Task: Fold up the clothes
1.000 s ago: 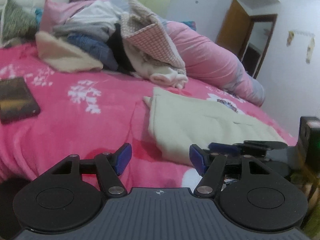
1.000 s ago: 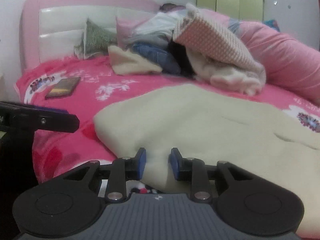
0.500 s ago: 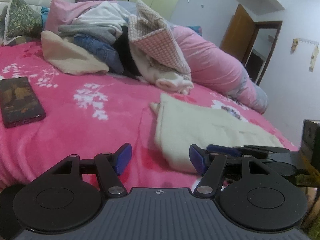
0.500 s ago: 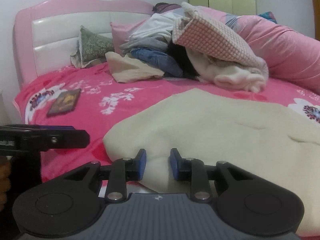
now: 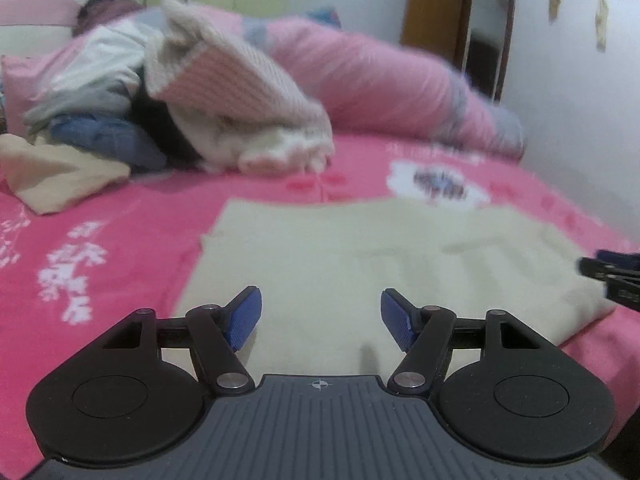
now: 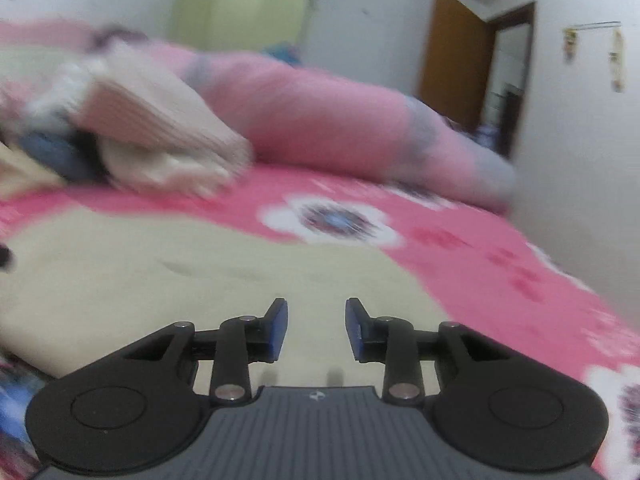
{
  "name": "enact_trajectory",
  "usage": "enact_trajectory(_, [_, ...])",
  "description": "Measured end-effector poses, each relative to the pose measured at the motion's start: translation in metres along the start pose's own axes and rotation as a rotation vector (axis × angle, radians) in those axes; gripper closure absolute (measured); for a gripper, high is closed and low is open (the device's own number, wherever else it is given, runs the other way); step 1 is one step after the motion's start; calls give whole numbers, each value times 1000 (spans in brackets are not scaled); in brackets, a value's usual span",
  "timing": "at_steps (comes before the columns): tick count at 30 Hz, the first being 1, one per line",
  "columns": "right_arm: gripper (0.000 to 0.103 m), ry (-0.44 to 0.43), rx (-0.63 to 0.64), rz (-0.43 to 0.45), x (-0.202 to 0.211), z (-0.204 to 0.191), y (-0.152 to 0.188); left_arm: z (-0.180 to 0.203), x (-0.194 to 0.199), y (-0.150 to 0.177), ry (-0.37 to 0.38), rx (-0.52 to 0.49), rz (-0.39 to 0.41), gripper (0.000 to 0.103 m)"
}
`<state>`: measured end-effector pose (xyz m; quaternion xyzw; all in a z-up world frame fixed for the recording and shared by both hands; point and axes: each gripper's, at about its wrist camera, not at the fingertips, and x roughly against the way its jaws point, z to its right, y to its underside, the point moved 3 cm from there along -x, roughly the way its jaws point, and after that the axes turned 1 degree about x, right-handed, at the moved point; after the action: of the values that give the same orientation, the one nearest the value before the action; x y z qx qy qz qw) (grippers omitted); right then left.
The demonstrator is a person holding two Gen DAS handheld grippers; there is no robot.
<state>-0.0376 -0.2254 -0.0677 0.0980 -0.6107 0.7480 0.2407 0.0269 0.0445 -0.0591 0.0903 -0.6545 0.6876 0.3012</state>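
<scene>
**A:** Where is the garment lying?

**B:** The flat cream fleece garment (image 5: 360, 256) is spread on the pink bedspread with white flower prints (image 5: 120, 248), and I'll place everything else from it. In the left wrist view it fills the middle and near ground; in the right wrist view it (image 6: 168, 280) covers the lower left.

**A:** And the left gripper?

**B:** The left gripper (image 5: 320, 322) hangs over the near part of the garment, blue pads well apart, nothing between them but the cloth lying below. It grasps nothing.

**A:** The right one?

**B:** The right gripper (image 6: 316, 330) is also above the near part of the cream garment. Its jaws stand closer together than the left pair and have just been opening; there is a clear gap and no cloth pinched between the pads. In the left wrist view its dark fingers (image 5: 612, 276) poke in at the garment's right edge.

**A:** What lies beyond the garment?

**B:** Behind it and to the left sits a heap of unfolded clothes (image 5: 132, 92), topped by a pink checked piece with a cream lining (image 5: 236, 92). Behind it and to the right runs a long rolled pink quilt (image 5: 380, 76). A brown wooden door (image 6: 460, 68) stands farther back on the right. Both views are blurred.
</scene>
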Motion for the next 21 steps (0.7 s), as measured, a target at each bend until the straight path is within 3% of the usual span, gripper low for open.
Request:
enact_trajectory(2, [63, -14, 4, -93, -17, 9, 25, 4, -16, 9, -49, -18, -59, 36])
enact_trajectory(5, [63, -61, -81, -56, -20, 20, 41, 9, -20, 14, -91, -49, -67, 34])
enact_trajectory(21, [58, -121, -146, -76, -16, 38, 24, 23, -29, 0, -179, -66, -185, 30])
